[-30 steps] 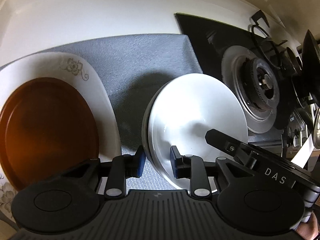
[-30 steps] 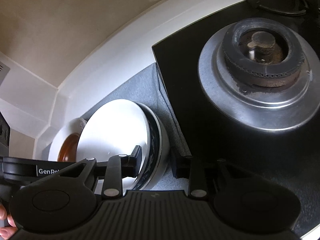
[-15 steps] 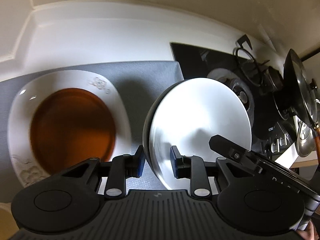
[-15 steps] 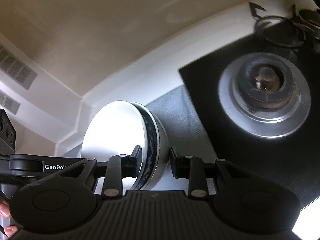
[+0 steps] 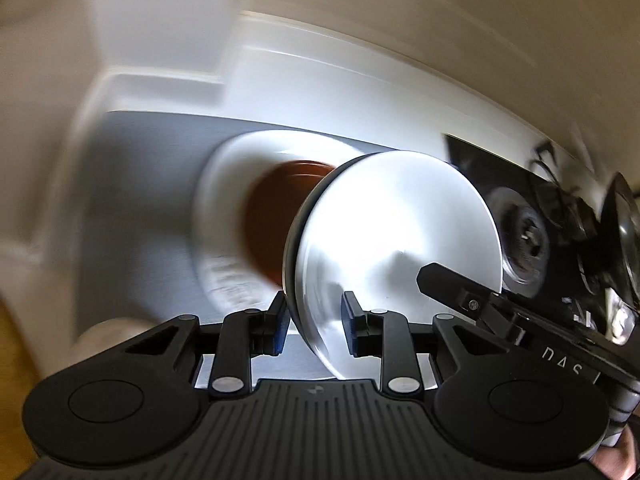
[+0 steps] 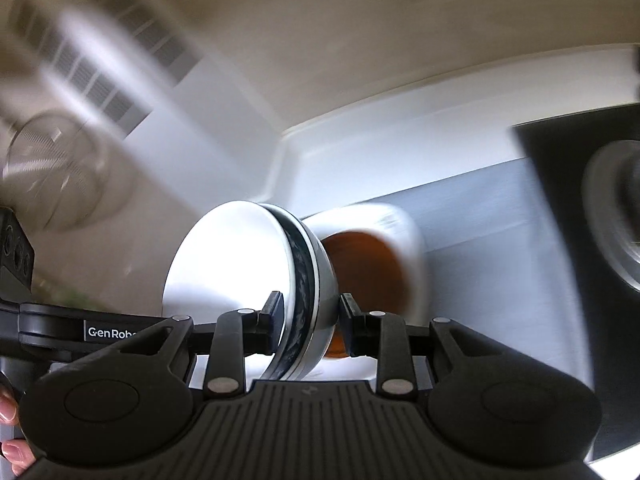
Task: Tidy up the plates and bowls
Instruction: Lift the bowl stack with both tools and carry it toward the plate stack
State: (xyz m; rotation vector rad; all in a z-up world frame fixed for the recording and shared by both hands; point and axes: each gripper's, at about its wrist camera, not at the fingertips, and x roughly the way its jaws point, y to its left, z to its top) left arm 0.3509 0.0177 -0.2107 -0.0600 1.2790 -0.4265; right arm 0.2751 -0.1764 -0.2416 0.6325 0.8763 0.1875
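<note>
A stack of two nested bowls (image 5: 400,240), white inside with a dark patterned outside, hangs in the air between both grippers. My left gripper (image 5: 314,328) is shut on its near rim. My right gripper (image 6: 310,324) is shut on the opposite rim of the bowls (image 6: 240,264); its arm shows in the left wrist view (image 5: 500,312). Below and behind, a brown plate (image 5: 276,220) lies on a white flowered plate (image 5: 224,216) on the grey mat (image 5: 140,200). Both plates also show in the right wrist view, the brown one (image 6: 368,264) partly hidden by the bowls.
A black gas hob (image 5: 520,220) with a steel burner ring lies to the right of the mat. A white backsplash and wall corner run behind. A metal strainer (image 6: 52,168) hangs on the wall at left. Both views are motion-blurred.
Both grippers have lifted the bowl stack off the mat and carried it left, over the brown plate. The hob has slid away to the right.
</note>
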